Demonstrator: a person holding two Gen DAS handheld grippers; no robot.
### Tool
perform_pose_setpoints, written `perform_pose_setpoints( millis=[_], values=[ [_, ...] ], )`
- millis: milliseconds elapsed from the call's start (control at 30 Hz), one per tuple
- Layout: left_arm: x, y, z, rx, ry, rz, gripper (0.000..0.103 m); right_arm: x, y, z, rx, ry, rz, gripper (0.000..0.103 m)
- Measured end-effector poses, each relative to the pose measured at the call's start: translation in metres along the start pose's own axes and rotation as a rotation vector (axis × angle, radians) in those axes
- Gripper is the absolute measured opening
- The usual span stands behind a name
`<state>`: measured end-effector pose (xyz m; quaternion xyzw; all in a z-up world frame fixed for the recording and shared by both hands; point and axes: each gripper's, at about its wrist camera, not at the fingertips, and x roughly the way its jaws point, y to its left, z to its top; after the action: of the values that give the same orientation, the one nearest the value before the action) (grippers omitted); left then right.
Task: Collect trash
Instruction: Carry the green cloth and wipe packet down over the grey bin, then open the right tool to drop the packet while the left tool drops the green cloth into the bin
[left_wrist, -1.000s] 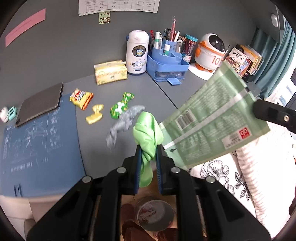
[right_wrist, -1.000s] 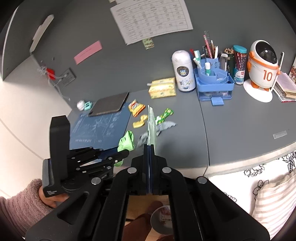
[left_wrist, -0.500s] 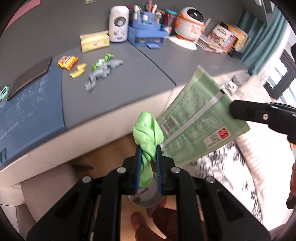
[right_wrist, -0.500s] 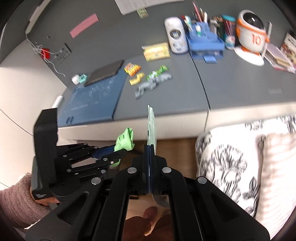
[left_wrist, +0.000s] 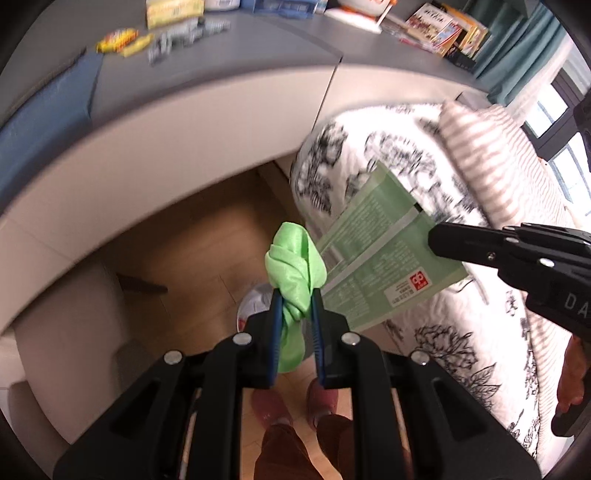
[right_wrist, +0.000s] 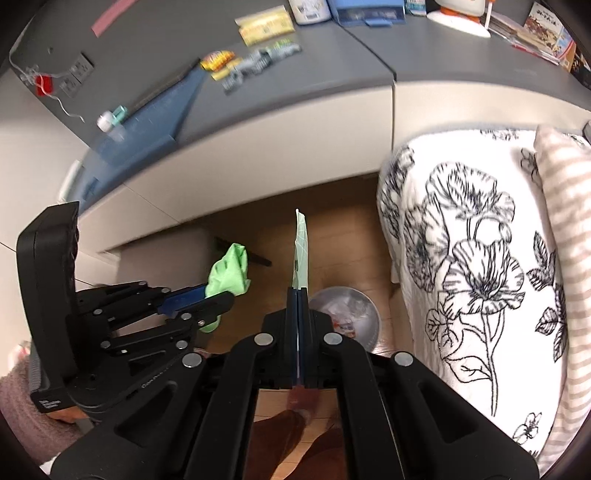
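Observation:
My left gripper is shut on a crumpled bright green wrapper; it also shows in the right wrist view. My right gripper is shut on a flat pale green packet, seen broadside in the left wrist view. Both are held below the desk edge, above the wooden floor. A round grey trash bin with litter inside stands on the floor just right of the right gripper; in the left wrist view the bin is mostly hidden behind the green wrapper.
The grey desk above holds more wrappers, a tissue pack, a blue mat and a blue organiser. A floral cushion and striped pillow lie to the right. The person's legs and slippers are below.
Both grippers, still holding their trash, have moved off the desk top and down below its edge, towards the floor; the bin now shows closer under them.

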<state>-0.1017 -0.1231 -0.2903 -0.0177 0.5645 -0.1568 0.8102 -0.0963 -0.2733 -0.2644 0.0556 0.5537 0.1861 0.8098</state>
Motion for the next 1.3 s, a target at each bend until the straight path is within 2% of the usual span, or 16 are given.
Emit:
perform_pose_setpoints(
  millis=[367, 533, 733, 833, 867, 967, 1300],
  values=[
    [0.114, 0.021, -0.059, -0.071, 0.113, 0.021, 0.015, 0.120, -0.028, -0.052, -0.036, 0.088, -0.039, 0.000],
    [0.151, 0.030, -0.074, -0.091, 0.136, 0.022, 0.015, 0.171, -0.038, -0.065, -0.047, 0.127, -0.047, 0.000],
    [0.180, 0.035, -0.086, -0.088, 0.154, 0.025, 0.015, 0.207, -0.046, -0.072, -0.031, 0.168, -0.056, 0.003],
    [0.184, 0.031, -0.091, -0.082, 0.160, 0.021, 0.015, 0.212, -0.049, -0.077, -0.021, 0.186, -0.060, 0.005],
    [0.184, 0.030, -0.092, -0.081, 0.162, 0.019, 0.015, 0.213, -0.050, -0.078, -0.019, 0.189, -0.061, 0.009],
    [0.183, 0.028, -0.092, -0.077, 0.166, 0.012, 0.015, 0.210, -0.050, -0.081, -0.017, 0.186, -0.079, 0.037],
    [0.192, 0.017, -0.085, -0.051, 0.164, -0.019, 0.016, 0.195, -0.056, -0.080, 0.004, 0.165, -0.110, 0.038]
  ],
)
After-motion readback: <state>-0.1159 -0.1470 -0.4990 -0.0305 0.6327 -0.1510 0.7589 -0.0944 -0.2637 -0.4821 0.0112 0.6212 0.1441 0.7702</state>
